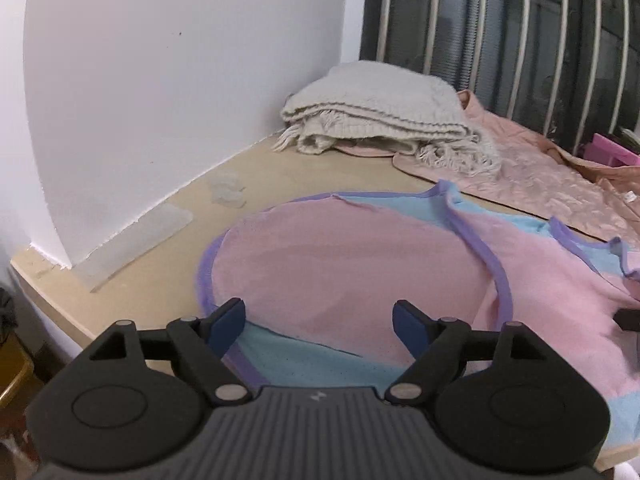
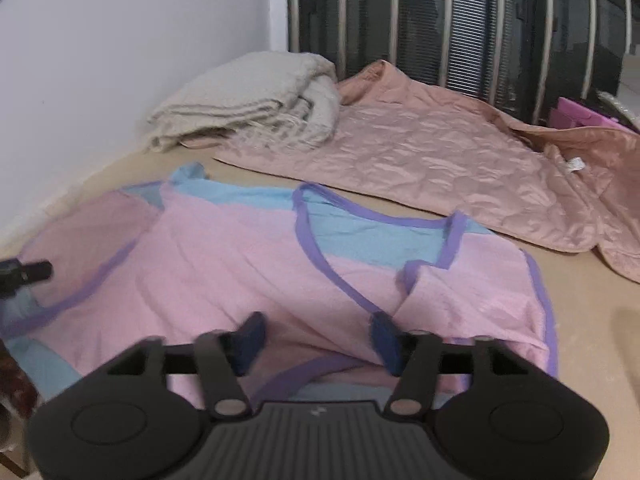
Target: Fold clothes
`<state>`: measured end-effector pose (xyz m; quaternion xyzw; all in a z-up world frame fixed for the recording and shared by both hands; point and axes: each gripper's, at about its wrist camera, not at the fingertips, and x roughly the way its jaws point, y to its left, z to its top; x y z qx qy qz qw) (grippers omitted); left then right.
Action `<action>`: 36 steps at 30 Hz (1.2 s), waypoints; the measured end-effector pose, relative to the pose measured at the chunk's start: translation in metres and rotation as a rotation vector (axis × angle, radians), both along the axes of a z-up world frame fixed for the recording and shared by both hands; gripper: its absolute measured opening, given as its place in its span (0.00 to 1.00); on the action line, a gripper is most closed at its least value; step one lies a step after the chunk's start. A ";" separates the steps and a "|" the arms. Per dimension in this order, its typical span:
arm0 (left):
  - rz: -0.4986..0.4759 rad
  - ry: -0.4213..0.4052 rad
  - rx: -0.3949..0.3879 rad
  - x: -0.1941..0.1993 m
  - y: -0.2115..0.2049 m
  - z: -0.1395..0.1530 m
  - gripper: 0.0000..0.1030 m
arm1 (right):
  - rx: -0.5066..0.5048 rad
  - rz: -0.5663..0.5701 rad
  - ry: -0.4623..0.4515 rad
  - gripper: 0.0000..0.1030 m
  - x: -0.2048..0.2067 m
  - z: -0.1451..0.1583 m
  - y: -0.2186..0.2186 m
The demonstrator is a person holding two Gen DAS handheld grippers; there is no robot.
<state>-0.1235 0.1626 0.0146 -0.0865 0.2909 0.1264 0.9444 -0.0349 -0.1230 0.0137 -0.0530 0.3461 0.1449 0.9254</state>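
Pink-and-blue garment spread mostly flat on tabletop, partly folded over itself. Left gripper and right gripper both wide, empty, poised over near hem, likely to pinch it.

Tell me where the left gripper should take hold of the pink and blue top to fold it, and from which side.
Grip the purple-trimmed edge of the pink and blue top, coming from the near table edge. It curves just ahead of the left gripper, whose fingers are open, and lies flat on the table, so one finger probably must slide under the hem.
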 end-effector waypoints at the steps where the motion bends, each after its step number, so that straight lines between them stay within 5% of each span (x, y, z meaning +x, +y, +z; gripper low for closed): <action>1: -0.012 -0.001 -0.021 0.001 -0.002 0.002 0.80 | -0.001 -0.015 0.002 0.78 0.000 0.000 -0.003; 4: -0.081 -0.017 -0.055 0.003 -0.013 0.007 0.80 | 0.001 -0.054 0.006 0.78 -0.001 0.000 -0.014; 8: -0.064 0.044 0.048 0.014 -0.032 0.001 0.81 | -0.043 -0.097 -0.021 0.79 -0.007 -0.001 -0.035; 12: -0.109 0.019 0.010 0.004 -0.038 0.009 0.86 | -0.052 -0.176 -0.023 0.78 -0.013 0.004 -0.056; 17: -0.166 -0.012 -0.036 -0.010 -0.047 0.020 0.85 | 0.146 0.004 -0.035 0.77 -0.064 0.025 -0.060; 22: -0.310 -0.013 -0.087 -0.029 -0.066 0.023 0.84 | 0.160 0.122 0.011 0.50 -0.101 0.014 -0.050; 25: -0.349 0.016 -0.062 -0.034 -0.076 0.010 0.72 | 0.170 0.129 0.034 0.41 -0.101 0.006 -0.051; 27: -0.330 0.011 -0.045 -0.035 -0.076 0.004 0.51 | 0.161 0.129 0.035 0.28 -0.100 0.002 -0.050; 29: -0.340 0.023 -0.060 -0.034 -0.072 0.005 0.19 | 0.142 0.136 0.040 0.07 -0.101 0.001 -0.050; 36: -0.341 0.035 -0.045 -0.032 -0.061 0.004 0.07 | 0.140 0.135 0.051 0.03 -0.109 0.007 -0.067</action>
